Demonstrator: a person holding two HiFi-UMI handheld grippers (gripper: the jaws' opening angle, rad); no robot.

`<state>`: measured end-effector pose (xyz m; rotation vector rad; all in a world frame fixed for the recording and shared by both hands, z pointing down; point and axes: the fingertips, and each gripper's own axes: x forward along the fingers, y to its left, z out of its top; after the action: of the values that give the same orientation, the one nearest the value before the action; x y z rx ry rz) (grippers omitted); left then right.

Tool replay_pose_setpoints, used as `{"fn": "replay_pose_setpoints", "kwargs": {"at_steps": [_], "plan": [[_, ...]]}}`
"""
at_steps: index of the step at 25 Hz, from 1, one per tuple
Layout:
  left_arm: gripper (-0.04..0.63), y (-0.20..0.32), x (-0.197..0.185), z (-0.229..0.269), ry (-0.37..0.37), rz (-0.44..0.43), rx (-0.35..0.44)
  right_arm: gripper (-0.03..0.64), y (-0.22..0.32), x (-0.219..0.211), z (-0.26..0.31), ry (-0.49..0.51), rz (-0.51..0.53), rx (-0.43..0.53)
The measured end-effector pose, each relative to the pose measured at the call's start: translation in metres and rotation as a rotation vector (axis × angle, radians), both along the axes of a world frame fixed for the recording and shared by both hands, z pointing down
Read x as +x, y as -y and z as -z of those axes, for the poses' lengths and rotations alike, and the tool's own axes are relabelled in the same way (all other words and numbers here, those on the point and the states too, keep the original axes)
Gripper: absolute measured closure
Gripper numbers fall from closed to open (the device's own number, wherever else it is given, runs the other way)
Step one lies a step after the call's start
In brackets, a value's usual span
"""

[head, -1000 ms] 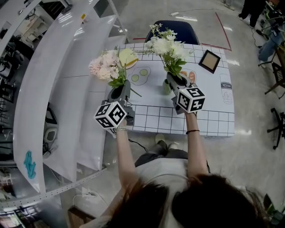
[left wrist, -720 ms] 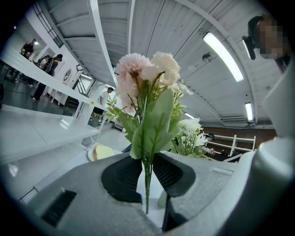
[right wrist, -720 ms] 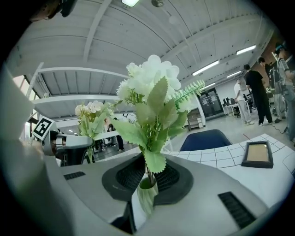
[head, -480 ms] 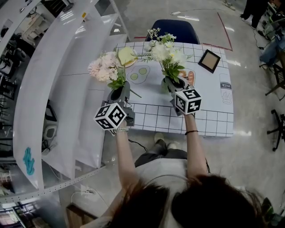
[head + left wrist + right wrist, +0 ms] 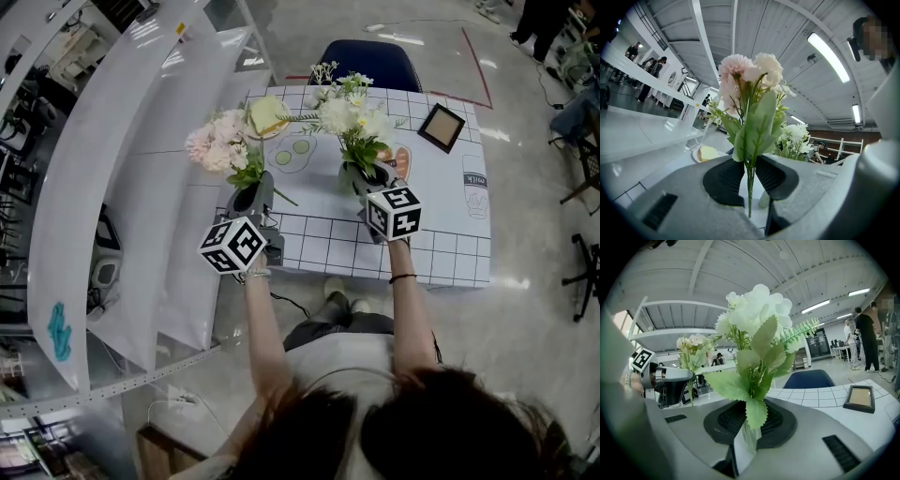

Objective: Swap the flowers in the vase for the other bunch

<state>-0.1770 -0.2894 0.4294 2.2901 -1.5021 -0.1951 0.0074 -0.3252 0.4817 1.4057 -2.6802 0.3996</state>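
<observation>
My left gripper (image 5: 253, 195) is shut on the thin green stems of a pink bunch (image 5: 217, 142), held upright off the table's left edge; the stems (image 5: 749, 187) run between its pads. To the right, my right gripper (image 5: 371, 178) is shut on the leafy stems of a white bunch (image 5: 352, 111), also upright. Beside it a small clear vase (image 5: 346, 180) stands on the table. The white bunch's stems (image 5: 748, 434) drop toward that vase. Whether their ends are inside it I cannot tell.
The table has a white grid cloth (image 5: 441, 246). On it are a plate with a yellow slice (image 5: 265, 117) at the back left and a dark picture frame (image 5: 442, 128) at the back right. A blue chair (image 5: 367, 58) stands behind. A long white shelf (image 5: 122, 187) runs along the left.
My right gripper has rolled a little with the white bunch. The left gripper and the pink bunch have kept still.
</observation>
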Motion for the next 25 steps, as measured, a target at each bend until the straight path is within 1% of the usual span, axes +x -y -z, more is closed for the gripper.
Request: {"fn": "replay_pose_setpoints", "kwargs": {"at_steps": [9, 25], "plan": [[0.525, -0.0062, 0.0021, 0.0005, -0.012, 0.003, 0.001, 0.569, -0.0059, -0.0015, -0.0055, -0.040, 0.017, -0.027], [0.525, -0.0099, -0.0009, -0.0030, -0.026, 0.020, -0.009, 0.569, -0.0057, -0.0045, -0.0097, -0.045, 0.022, -0.043]]}}
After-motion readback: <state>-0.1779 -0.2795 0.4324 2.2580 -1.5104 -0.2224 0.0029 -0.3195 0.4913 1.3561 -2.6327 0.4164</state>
